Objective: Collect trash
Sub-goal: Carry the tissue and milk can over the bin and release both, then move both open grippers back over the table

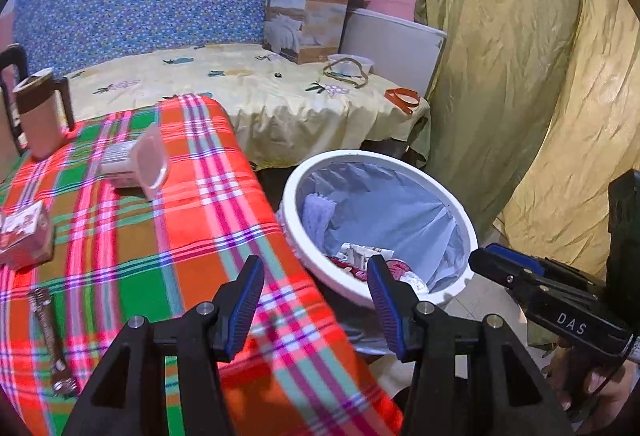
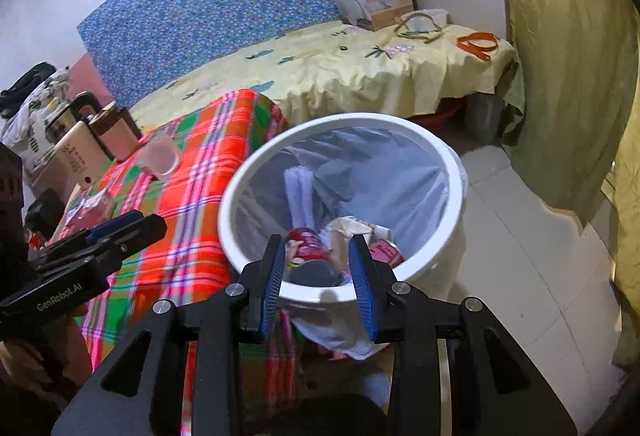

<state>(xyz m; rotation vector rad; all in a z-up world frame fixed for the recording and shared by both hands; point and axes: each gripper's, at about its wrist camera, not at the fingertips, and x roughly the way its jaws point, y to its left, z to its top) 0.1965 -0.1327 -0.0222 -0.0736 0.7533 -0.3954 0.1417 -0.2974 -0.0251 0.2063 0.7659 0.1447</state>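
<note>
The left gripper hangs over the edge of the plaid cloth, jaws wide apart with nothing between them. The right gripper is above the near rim of the white bin, its jaws parted and empty. Trash lies at the bottom of the lined bin: a red wrapper and crumpled paper. On the cloth, well apart from the bin, sit a clear cup on its side, a small carton, a mug and a metal tool
</note>
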